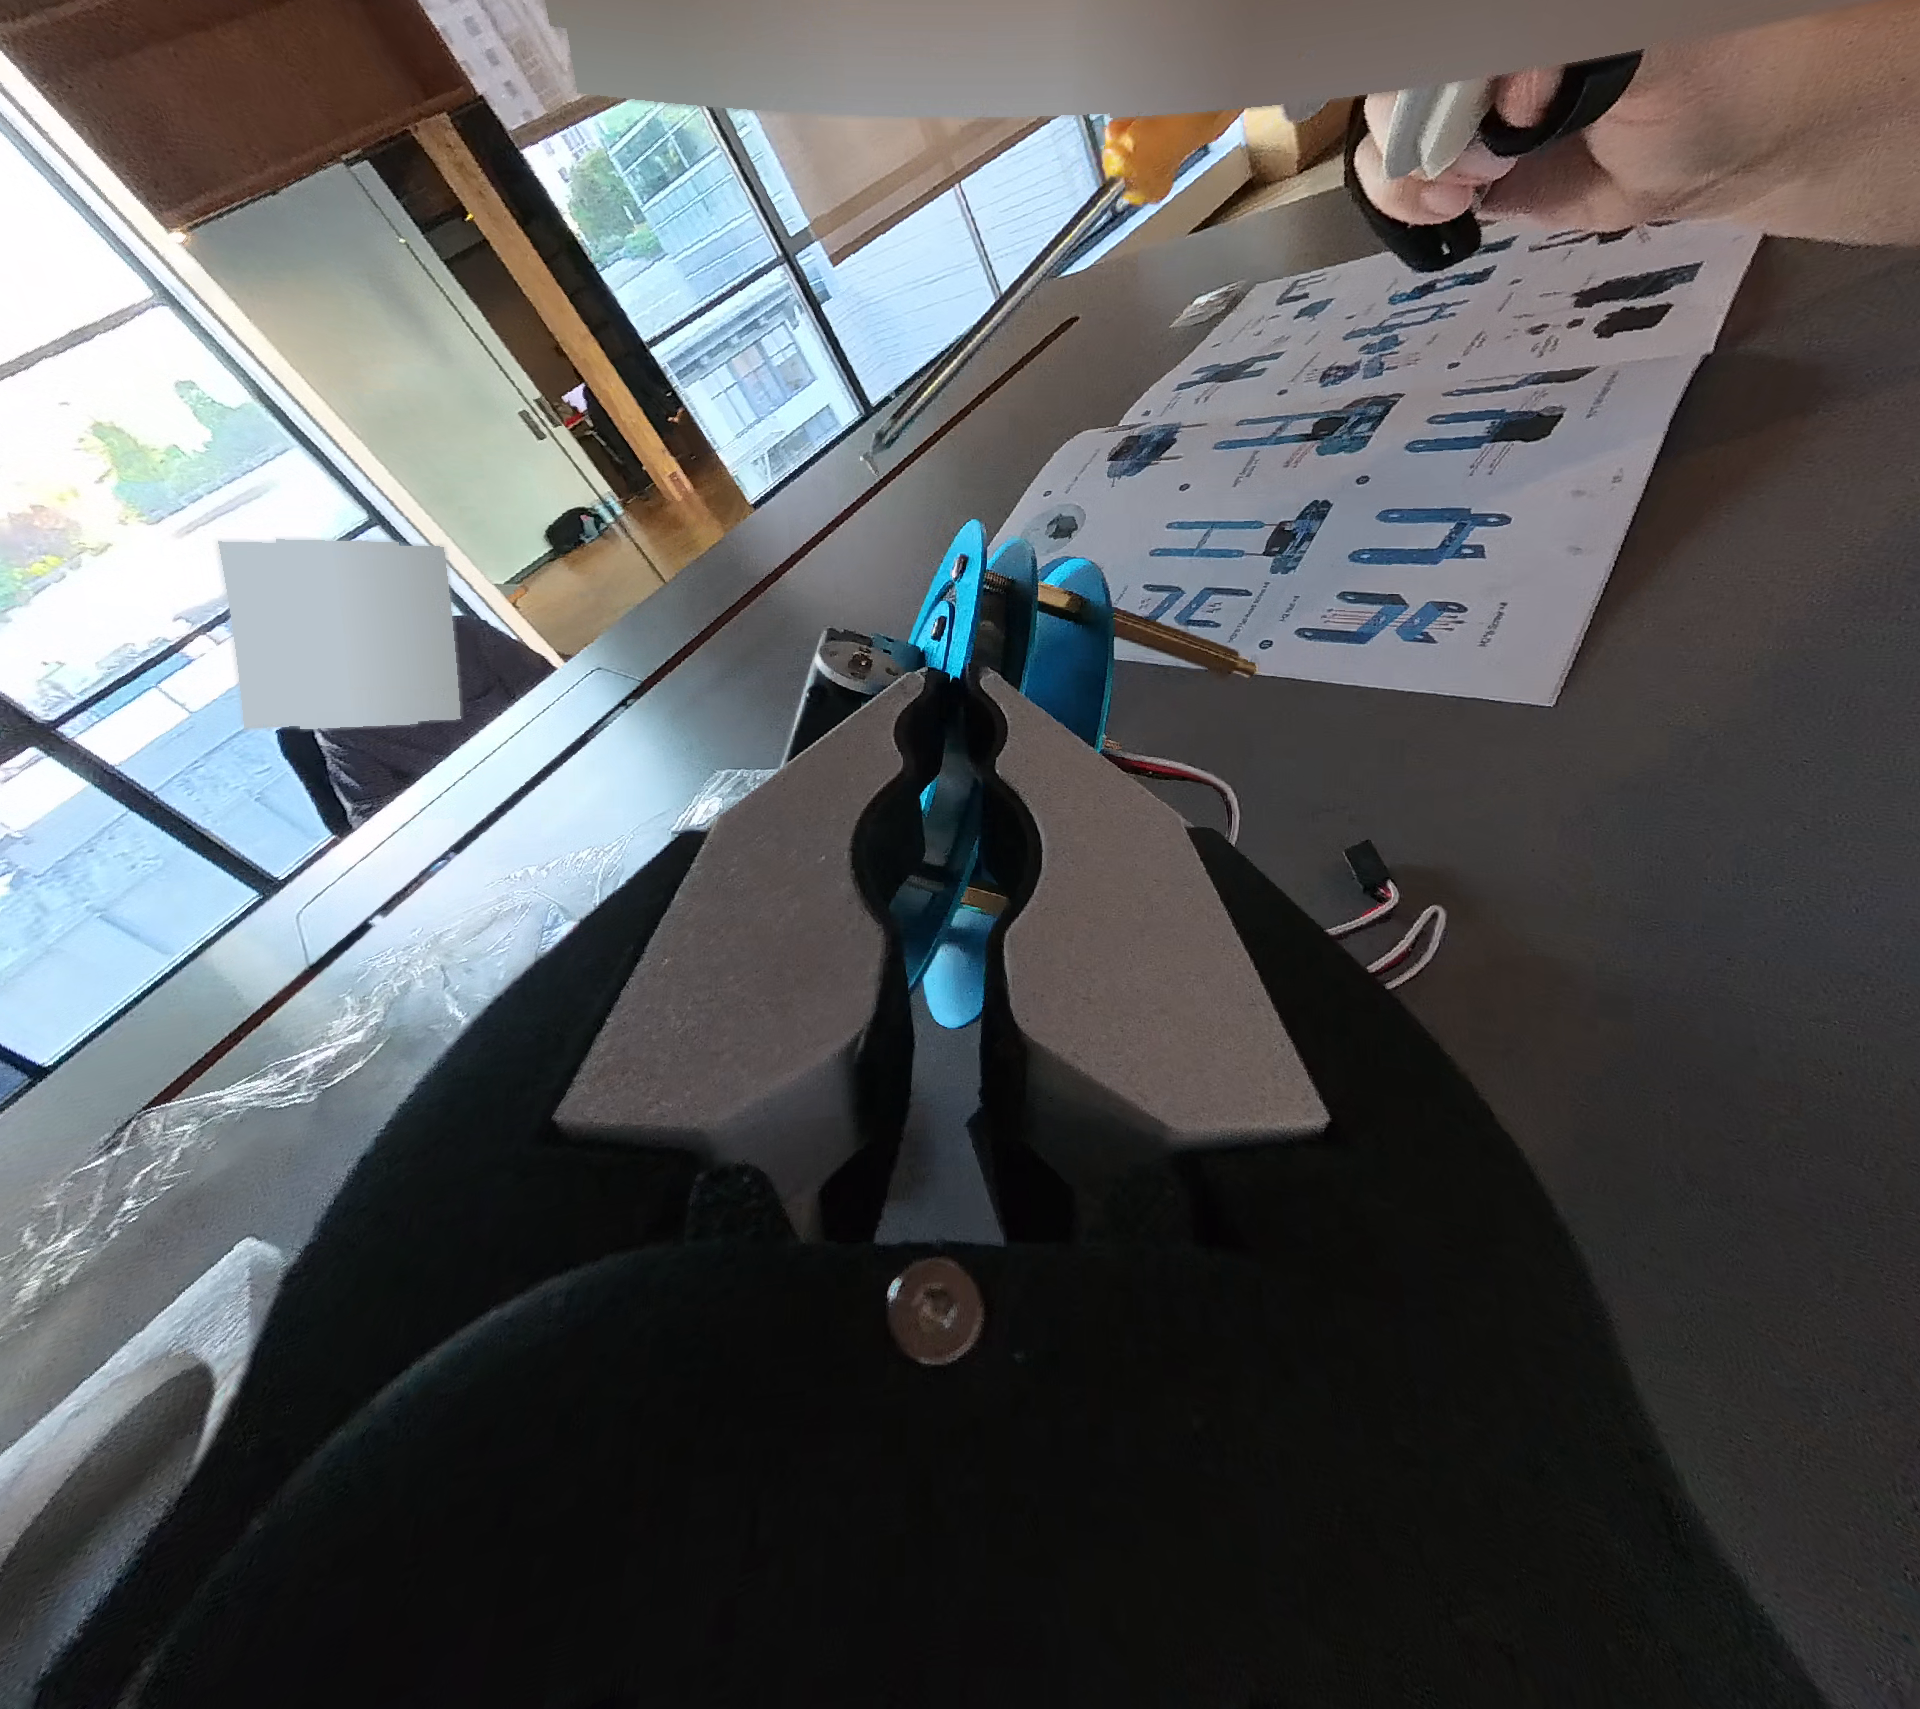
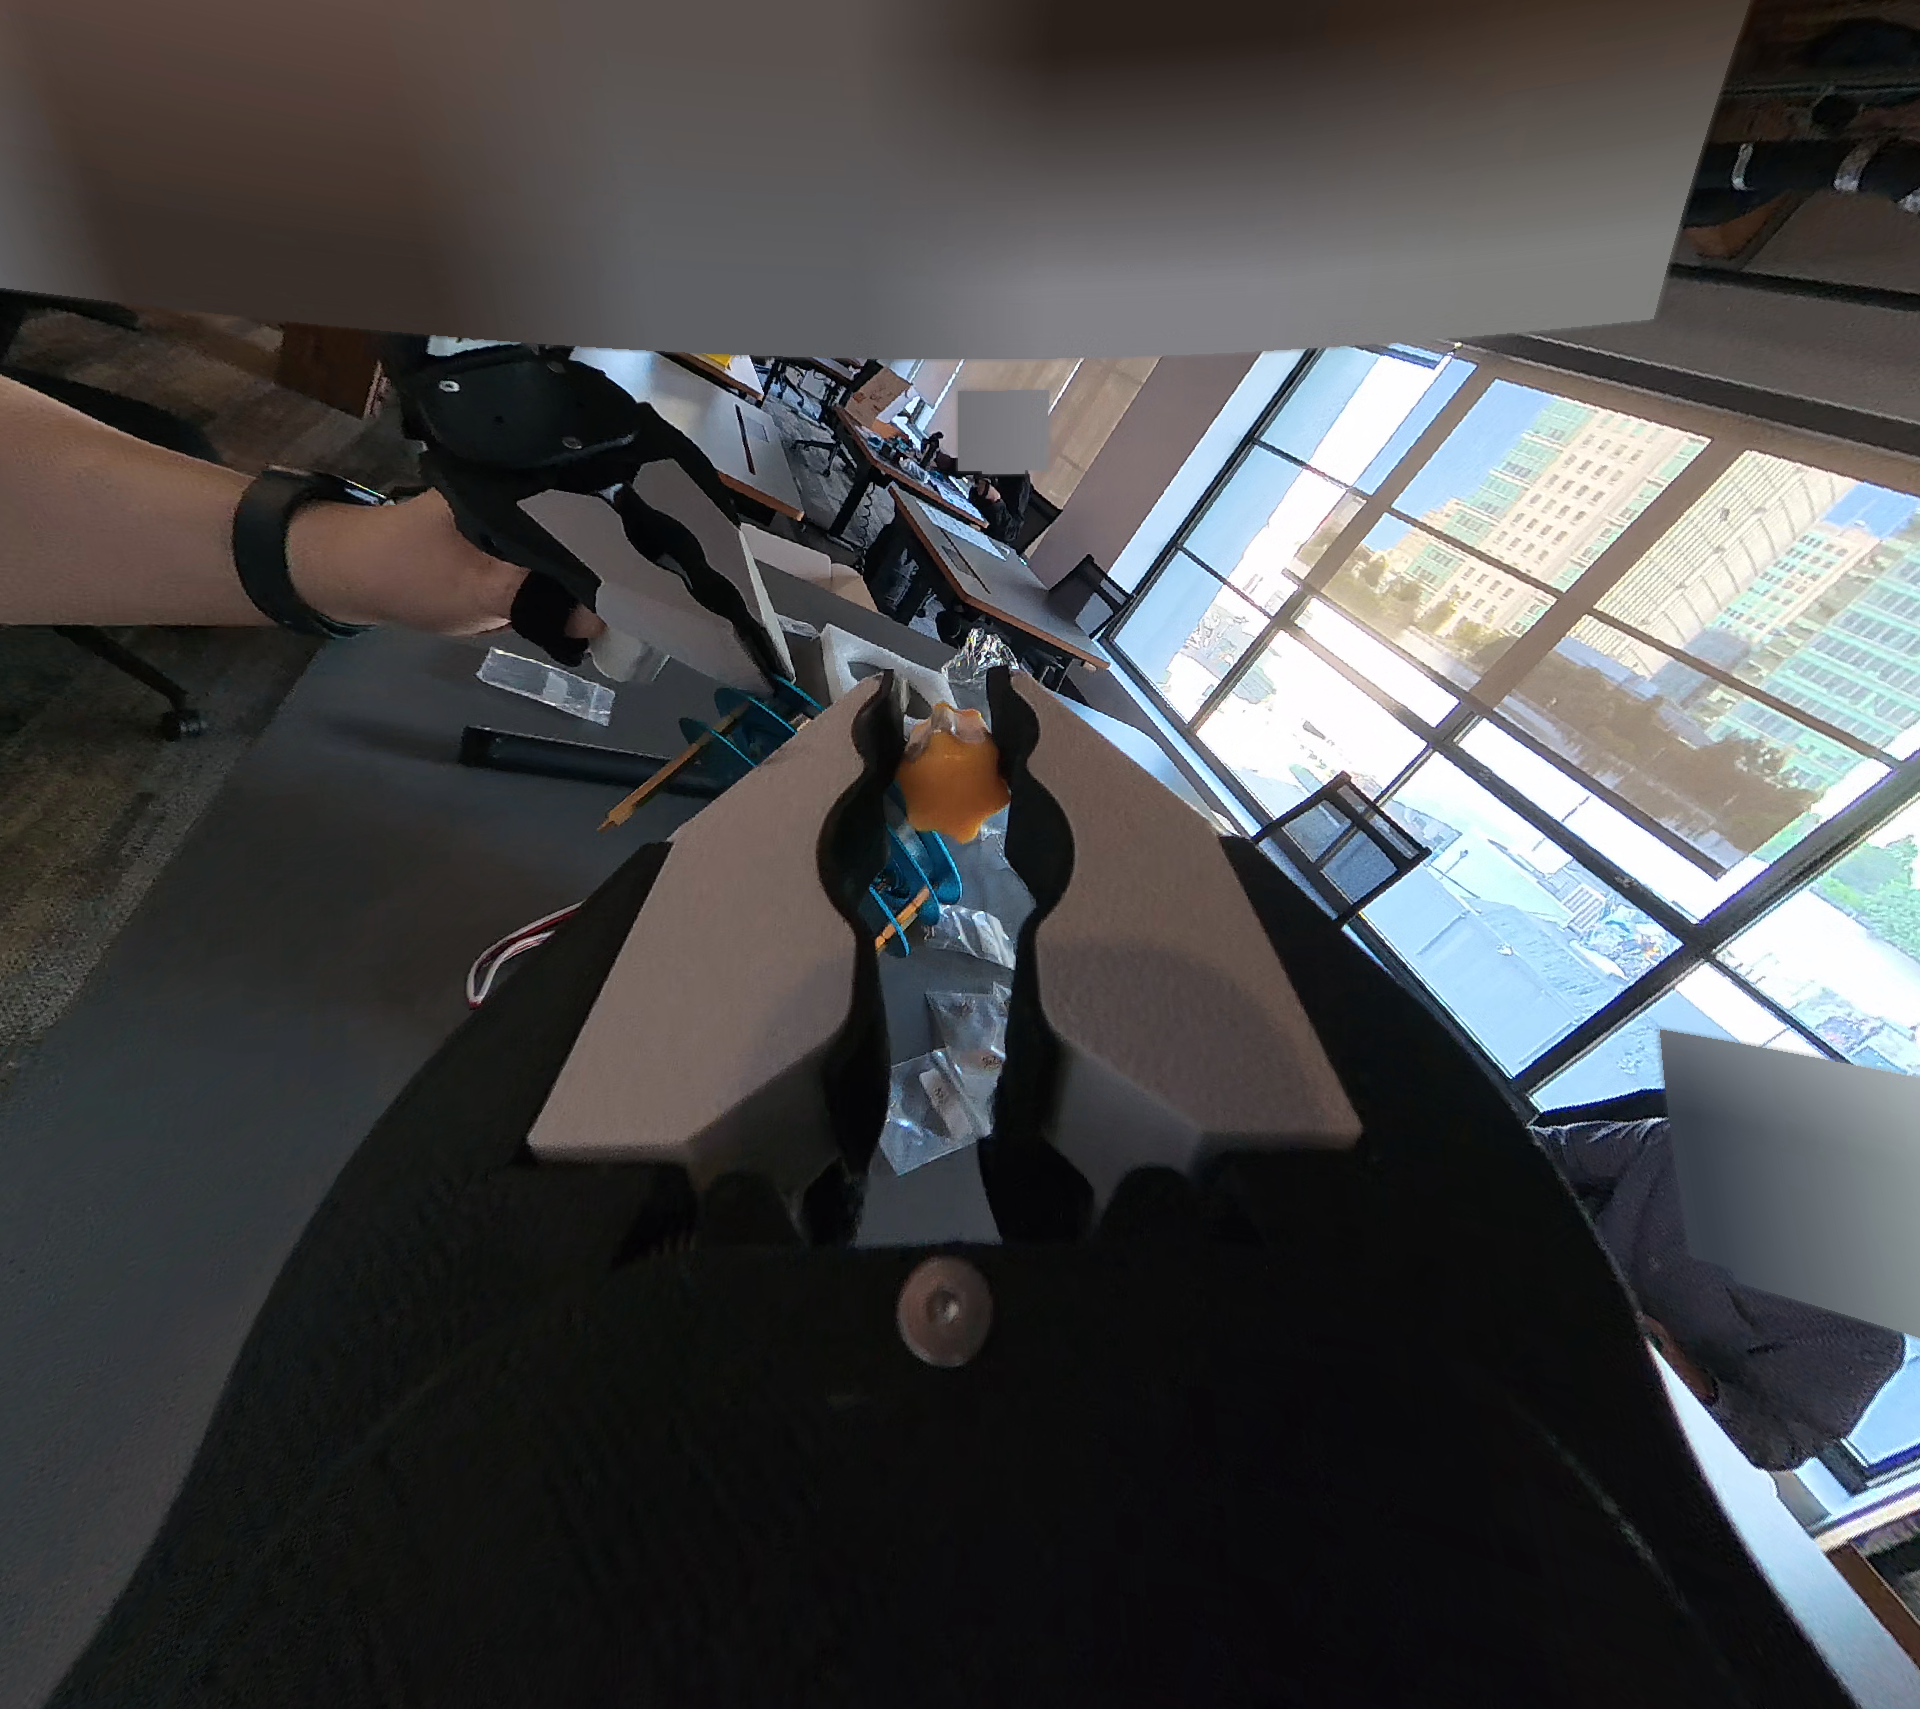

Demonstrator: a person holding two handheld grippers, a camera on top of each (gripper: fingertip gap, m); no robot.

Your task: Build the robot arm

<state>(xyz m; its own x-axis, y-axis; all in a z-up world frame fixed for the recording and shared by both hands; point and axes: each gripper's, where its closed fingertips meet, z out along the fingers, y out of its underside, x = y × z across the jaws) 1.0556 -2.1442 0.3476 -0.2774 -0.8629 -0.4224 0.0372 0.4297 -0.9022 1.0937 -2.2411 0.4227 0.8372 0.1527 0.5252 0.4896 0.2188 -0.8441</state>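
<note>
My left gripper [image 1: 951, 683] is shut on the edge of a blue metal plate assembly [image 1: 1070, 651] with stacked blue discs, brass standoffs and a black servo, held above the grey table [image 1: 1558, 1036]. My right gripper [image 2: 940, 693] is shut on the orange handle of a screwdriver [image 2: 951, 776]. In the left wrist view the screwdriver [image 1: 1153, 153] shows at the top, its shaft slanting down to the left. In the right wrist view the left gripper [image 2: 774, 677] holds the blue assembly [image 2: 748, 729] just beyond my right fingertips.
An open instruction booklet [image 1: 1403, 464] lies on the table beyond the assembly. Servo wires with a black plug [image 1: 1392, 921] trail to the right. Clear plastic bags [image 1: 312, 1067] and bags of small parts [image 2: 956, 1036] lie about. A white foam block [image 2: 862, 672] and a black bar [image 2: 551, 750] lie farther off. My right fingertips sit around 12 cm from my left ones.
</note>
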